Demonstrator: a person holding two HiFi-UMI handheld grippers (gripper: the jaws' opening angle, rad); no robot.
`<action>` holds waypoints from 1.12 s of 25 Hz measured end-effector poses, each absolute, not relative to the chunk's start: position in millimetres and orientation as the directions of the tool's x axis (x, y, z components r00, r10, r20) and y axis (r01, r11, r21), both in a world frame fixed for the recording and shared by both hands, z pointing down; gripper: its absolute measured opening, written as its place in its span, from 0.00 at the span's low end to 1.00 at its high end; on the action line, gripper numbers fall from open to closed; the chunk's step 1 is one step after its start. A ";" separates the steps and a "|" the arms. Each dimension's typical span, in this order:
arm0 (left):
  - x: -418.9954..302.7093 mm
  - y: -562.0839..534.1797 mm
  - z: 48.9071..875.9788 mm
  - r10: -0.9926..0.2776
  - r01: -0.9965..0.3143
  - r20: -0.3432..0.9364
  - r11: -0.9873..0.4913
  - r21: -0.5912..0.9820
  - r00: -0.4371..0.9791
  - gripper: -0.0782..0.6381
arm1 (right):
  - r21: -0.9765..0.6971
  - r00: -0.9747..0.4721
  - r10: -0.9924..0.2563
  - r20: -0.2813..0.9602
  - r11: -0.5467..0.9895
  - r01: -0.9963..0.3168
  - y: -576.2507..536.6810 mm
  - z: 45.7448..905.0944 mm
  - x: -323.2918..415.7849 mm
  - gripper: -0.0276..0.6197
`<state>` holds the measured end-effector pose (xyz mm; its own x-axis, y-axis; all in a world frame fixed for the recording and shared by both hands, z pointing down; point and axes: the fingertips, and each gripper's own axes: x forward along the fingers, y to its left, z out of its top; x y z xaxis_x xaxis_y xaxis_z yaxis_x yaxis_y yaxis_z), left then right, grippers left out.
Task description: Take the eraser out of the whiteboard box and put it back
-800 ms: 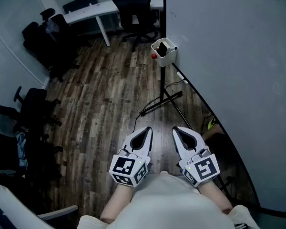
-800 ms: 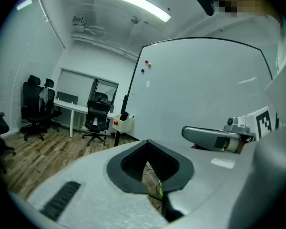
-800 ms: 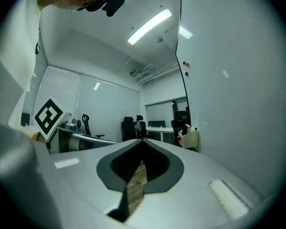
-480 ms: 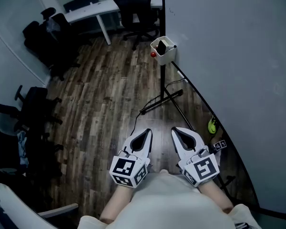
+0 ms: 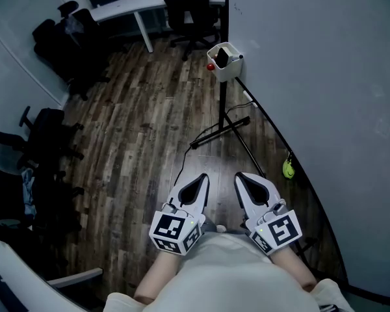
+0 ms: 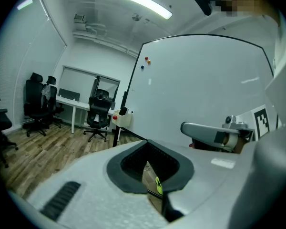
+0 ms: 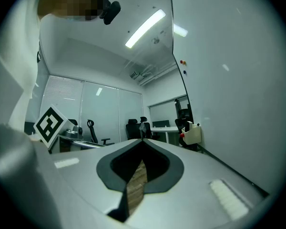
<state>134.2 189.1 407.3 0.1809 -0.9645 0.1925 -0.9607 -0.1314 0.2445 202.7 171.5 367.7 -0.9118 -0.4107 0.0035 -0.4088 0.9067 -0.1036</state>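
Left gripper (image 5: 201, 176) (image 6: 147, 141): jaws closed tip to tip, nothing between them. Through the diamond-shaped gap behind the tips, only wooden floor (image 5: 143, 142) and a yellow-green object (image 6: 158, 186) are visible.

Right gripper (image 5: 239, 175) (image 7: 142, 140): jaws likewise clenched together and empty. Only floor planks show through its gap.

Both grippers are held side by side, near each other but not touching, close in front of the person's torso. They point away from the body. The marker cubes (image 5: 175, 231) (image 5: 277, 231) sit at their rear ends, nearest the person.

Whiteboard box (image 5: 227, 70) (image 6: 123, 119) (image 7: 193, 134): a cream open-topped container mounted at the lower edge of the whiteboard (image 5: 325, 96), well apart from both grippers and ahead of them. A red round item (image 5: 210, 67) is on its outer side.

Eraser (image 5: 222, 58): a dark block standing inside the whiteboard box, its top above the rim. Neither gripper touches it.

A black stand (image 5: 222, 109) runs down from the box to splayed legs on the floor. The yellow-green object (image 5: 288, 169) lies at the foot of the whiteboard, to the right of the right gripper.

Farther out, a white desk (image 5: 127, 8) and black office chairs (image 5: 188, 12) stand along the room's far side.
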 end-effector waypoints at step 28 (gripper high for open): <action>8.8 98.4 405.8 -0.961 -0.953 0.195 -0.138 0.268 0.194 0.12 | -0.097 -0.910 -0.414 0.026 0.905 -0.415 80.3 368.3 78.1 0.05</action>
<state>8.8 98.4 405.8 0.1943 -0.9614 0.1949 -0.9533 -0.1383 0.2684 78.1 80.3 368.3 -0.9098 -0.4142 0.0264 -0.4148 0.9047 -0.0970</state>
